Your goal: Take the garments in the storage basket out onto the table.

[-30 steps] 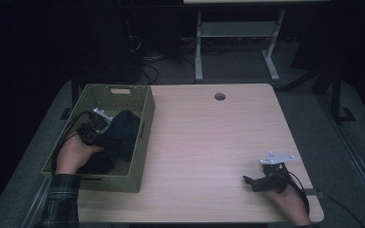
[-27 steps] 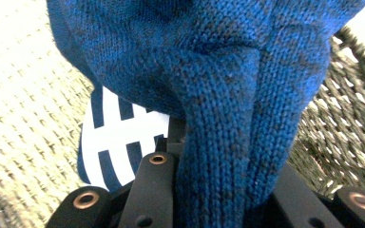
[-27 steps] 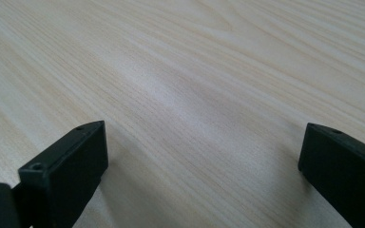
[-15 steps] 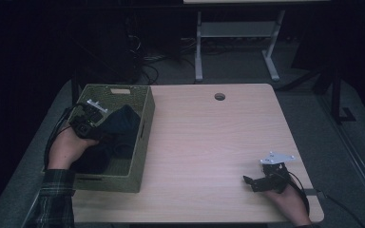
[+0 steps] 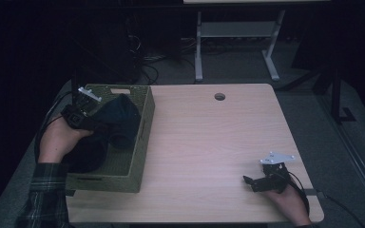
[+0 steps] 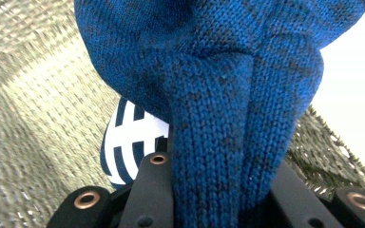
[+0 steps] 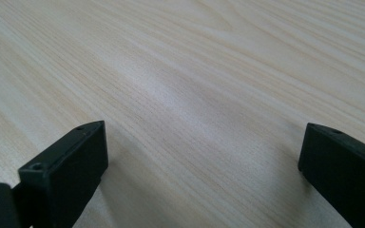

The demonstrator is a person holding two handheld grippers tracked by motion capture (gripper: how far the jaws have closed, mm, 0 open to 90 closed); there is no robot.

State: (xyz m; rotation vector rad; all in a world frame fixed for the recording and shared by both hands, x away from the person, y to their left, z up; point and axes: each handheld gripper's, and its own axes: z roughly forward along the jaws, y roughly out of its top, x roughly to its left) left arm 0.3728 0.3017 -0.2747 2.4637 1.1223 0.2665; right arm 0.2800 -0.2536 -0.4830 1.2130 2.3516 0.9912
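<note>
- High view: left gripper (image 5: 83, 116) is over the woven olive-green rectangular basket (image 5: 142, 137), clamped on a dark blue knitted garment (image 5: 119, 118) that bulges above the basket's far half. Against the frame half a second back, the gripper sits higher and nearer the basket's far wall, with more knit drawn up. Right gripper (image 5: 261, 180) unchanged, well right of the basket on the pale wood desk (image 5: 209, 142).
- Left gripper view: a thick fold of the knit (image 6: 228, 123) is pinched between the jaws. Judging by the drape it's soft, light, stretchy, not fragile; best grabbed at a bunched fold. A blue-and-white striped cloth (image 6: 128, 137) lies under it in the basket (image 6: 33, 118).
- Right gripper view: jaws wide apart, nothing between them, bare desk (image 7: 195, 85).
</note>
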